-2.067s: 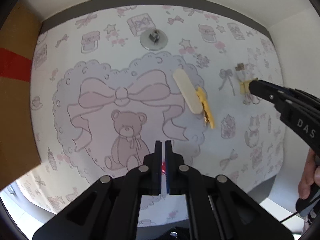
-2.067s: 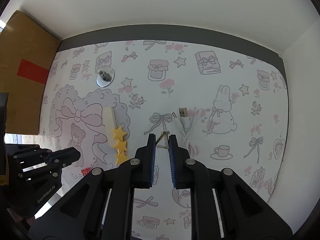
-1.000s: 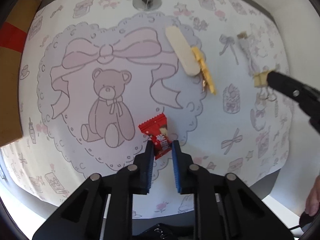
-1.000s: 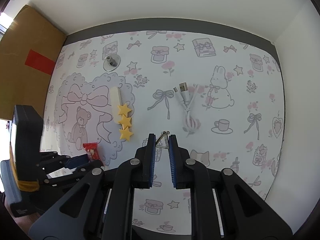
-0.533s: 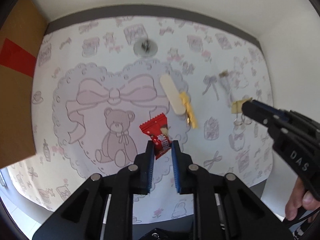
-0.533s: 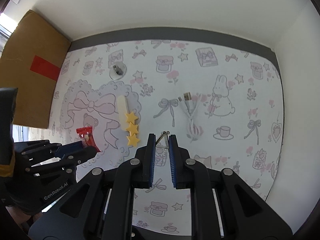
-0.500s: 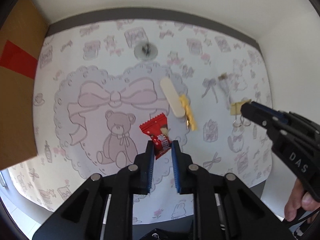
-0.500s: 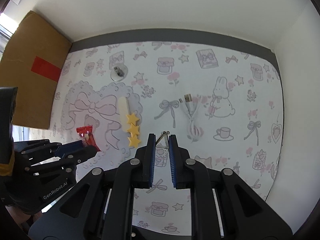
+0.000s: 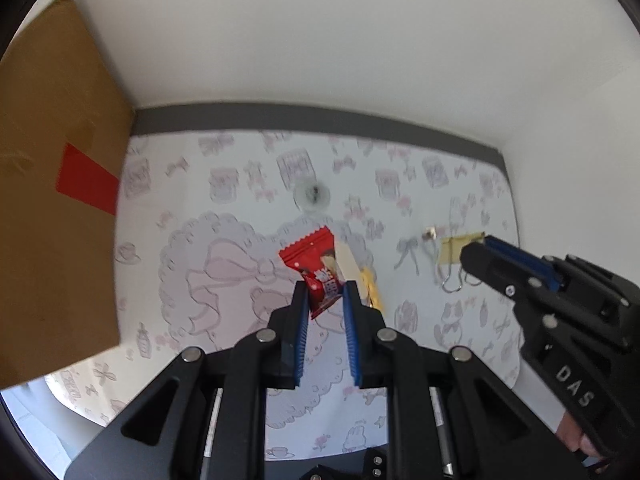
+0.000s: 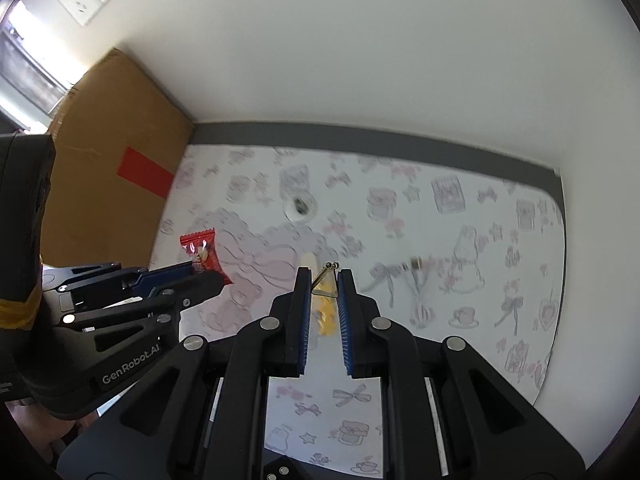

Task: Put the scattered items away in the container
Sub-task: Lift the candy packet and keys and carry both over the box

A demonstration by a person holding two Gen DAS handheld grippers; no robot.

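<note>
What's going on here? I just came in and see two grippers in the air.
A person holds a gripper in each hand above a table with a patterned cloth. The left gripper is shut on a red snack packet, and the right gripper is shut on a gold binder clip. Both items are off the cloth. A star hair clip, a white USB cable and a small round metal piece lie on the cloth. A cardboard box stands at the left.

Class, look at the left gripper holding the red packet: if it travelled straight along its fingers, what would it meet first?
Probably the cream stick on the patterned mat, just beyond the red packet in the left gripper; depth is unclear.
</note>
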